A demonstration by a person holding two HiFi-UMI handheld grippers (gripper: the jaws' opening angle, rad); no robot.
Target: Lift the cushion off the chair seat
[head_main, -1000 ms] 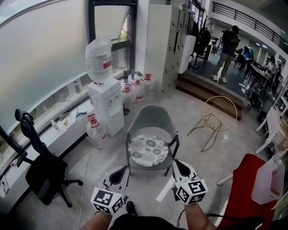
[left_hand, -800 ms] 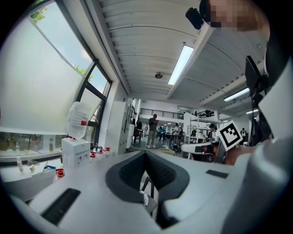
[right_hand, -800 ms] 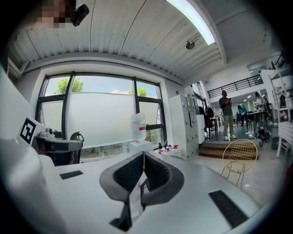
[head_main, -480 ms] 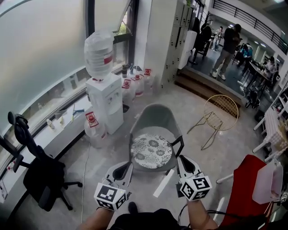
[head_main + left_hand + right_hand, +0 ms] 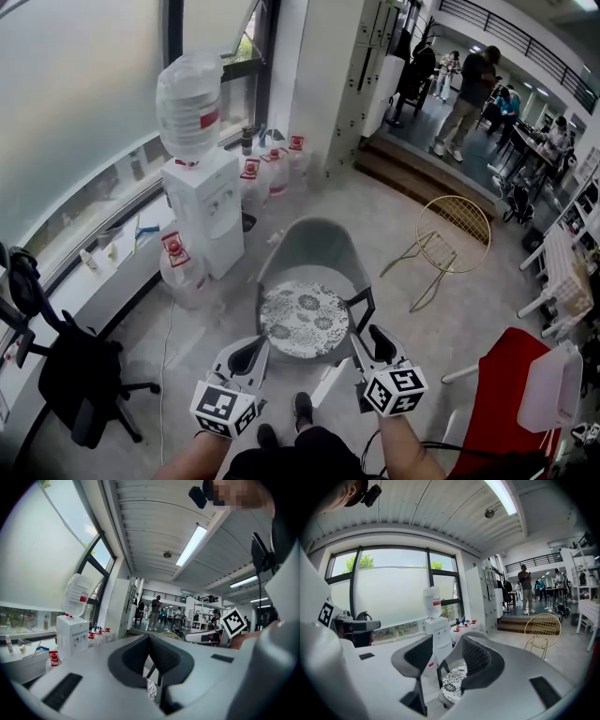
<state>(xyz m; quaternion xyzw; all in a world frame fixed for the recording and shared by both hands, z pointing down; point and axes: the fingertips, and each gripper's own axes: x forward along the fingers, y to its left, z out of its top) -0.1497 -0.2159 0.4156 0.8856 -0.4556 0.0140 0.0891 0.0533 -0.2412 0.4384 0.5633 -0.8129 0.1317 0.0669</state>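
A grey shell chair (image 5: 314, 246) stands on the floor in front of me. On its seat lies a round cushion (image 5: 303, 319) with a black-and-white flower print. My left gripper (image 5: 246, 359) hovers at the seat's near left edge, jaws together and empty (image 5: 149, 639); a sliver of the cushion (image 5: 151, 690) shows below them. My right gripper (image 5: 375, 343) is at the seat's near right corner. Its jaws (image 5: 446, 641) are opening with nothing between them, and the cushion (image 5: 452, 681) shows through the gap, some way ahead.
A water dispenser (image 5: 206, 202) and spare bottles (image 5: 272, 178) stand left of the chair. A gold wire chair (image 5: 450, 234) is at the right and a black office chair (image 5: 66, 375) at the far left. A red seat (image 5: 497, 403) is at my right. People (image 5: 464, 89) stand far back.
Both grippers have moved forward and down toward the chair's front edge. The right gripper's jaws, shut before, now stand apart. The left gripper's jaws look unchanged.
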